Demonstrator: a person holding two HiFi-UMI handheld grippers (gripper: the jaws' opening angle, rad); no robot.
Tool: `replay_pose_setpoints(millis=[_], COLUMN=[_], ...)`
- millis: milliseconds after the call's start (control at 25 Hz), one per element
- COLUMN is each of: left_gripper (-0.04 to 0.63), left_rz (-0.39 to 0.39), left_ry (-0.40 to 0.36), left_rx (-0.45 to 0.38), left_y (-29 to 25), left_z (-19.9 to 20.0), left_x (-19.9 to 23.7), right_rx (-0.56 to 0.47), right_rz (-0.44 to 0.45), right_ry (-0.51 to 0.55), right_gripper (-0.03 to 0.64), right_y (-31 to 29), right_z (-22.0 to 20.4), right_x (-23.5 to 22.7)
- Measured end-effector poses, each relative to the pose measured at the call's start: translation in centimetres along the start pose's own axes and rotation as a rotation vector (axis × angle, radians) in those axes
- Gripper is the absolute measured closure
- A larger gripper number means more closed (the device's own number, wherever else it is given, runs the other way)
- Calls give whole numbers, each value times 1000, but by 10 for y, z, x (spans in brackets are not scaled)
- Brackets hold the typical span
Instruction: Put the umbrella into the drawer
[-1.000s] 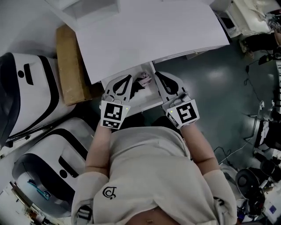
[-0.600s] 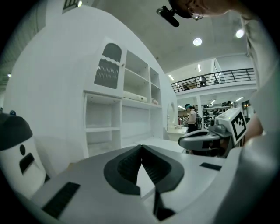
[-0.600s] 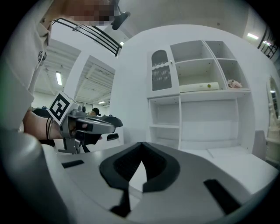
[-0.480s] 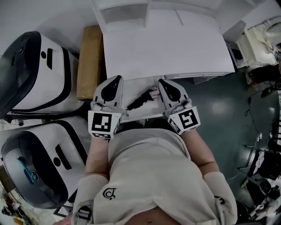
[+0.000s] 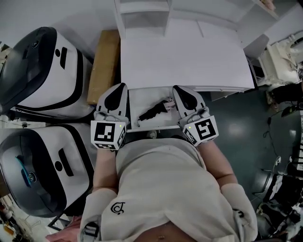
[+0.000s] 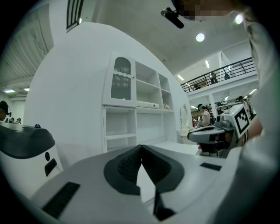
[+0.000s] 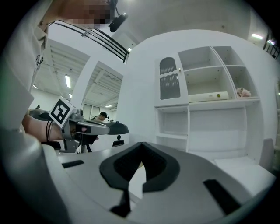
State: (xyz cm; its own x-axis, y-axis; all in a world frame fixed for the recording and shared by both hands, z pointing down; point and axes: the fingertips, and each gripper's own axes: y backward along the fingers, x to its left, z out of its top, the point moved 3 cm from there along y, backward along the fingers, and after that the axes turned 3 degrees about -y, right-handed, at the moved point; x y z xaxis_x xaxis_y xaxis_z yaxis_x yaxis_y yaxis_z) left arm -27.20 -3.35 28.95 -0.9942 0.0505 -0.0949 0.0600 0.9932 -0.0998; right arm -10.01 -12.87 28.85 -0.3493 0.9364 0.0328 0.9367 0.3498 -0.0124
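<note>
A folded black umbrella (image 5: 154,112) lies slantwise in the open white drawer (image 5: 152,126) under the desk top. My left gripper (image 5: 122,86) hovers over the drawer's left side, my right gripper (image 5: 176,88) over its right side, with the umbrella between and below them. Both are shut and hold nothing. In the left gripper view the left gripper (image 6: 141,148) has its dark pads meeting at the tip, and the right gripper (image 6: 214,134) shows at the right. The right gripper view shows the right gripper (image 7: 141,145) closed the same way, with the left gripper (image 7: 97,127) at the left.
A white desk top (image 5: 184,56) carries a white shelf unit (image 5: 142,12) at its back. A brown cardboard box (image 5: 105,66) lies left of the desk. Two big white-and-black machines (image 5: 45,71) (image 5: 42,175) stand at the left. Dark floor (image 5: 236,127) lies to the right.
Both grippers have risen and drawn apart from the drawer's middle. The umbrella, partly hidden between them before, now lies in plain sight in the drawer.
</note>
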Motion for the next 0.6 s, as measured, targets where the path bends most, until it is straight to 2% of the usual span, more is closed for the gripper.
replay_pose_setpoints(millis=[600], left_gripper=[583], left_rz=[8], left_ry=[7], left_rx=[12], left_y=[5], left_z=[1], left_x=[-6], right_rx=[-13], right_rz=[2], right_ry=[-9], right_gripper=[612], right_y=[-1], right_z=[8], right_x=[-2])
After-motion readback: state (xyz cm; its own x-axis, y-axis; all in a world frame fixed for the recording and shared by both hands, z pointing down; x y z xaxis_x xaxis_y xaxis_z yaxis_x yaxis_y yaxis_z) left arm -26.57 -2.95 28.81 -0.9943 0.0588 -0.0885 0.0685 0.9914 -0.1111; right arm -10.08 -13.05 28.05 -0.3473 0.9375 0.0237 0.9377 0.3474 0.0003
